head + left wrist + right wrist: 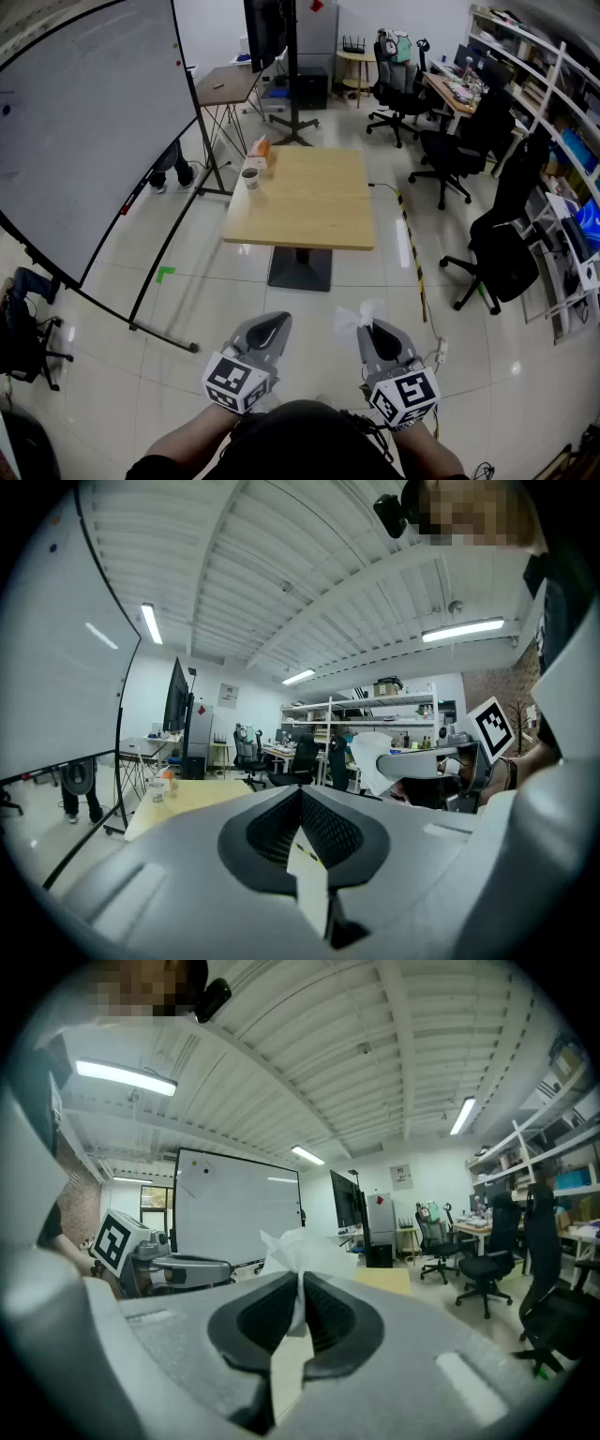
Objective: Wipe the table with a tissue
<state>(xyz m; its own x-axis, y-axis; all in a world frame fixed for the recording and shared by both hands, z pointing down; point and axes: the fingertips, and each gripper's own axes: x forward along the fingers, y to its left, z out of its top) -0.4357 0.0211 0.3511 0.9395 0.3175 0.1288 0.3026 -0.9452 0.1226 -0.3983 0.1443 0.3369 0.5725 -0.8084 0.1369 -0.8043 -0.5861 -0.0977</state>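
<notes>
Holding a white tissue (302,1241) pinched between the closed jaws of my right gripper (362,326), I stand well back from the wooden table (309,211). So the step in hand, as I judge it, is carrying the tissue over to the tabletop. My left gripper (274,323) is clenched on nothing, its jaws meeting with no gap. To do this well I would bring the right gripper down tilted, so the loose tuft sticking out past the jaw tips meets the wood before the hard plastic does. I would press lightly enough that the thin paper drags flat rather than tearing or slipping free. The cup (250,177) and the orange box (260,150) sit near the table's far left corner, so I would sweep the bare near and right part first and go round those two. Only the head view gives the whole tabletop, the floor (206,309) between me and it, and the office chairs (450,155) to the right. The right gripper view alone shows the grip itself, the tissue caught in the seam and flaring above it. The left gripper view shows that tuft from the side, with the table low at its left.
</notes>
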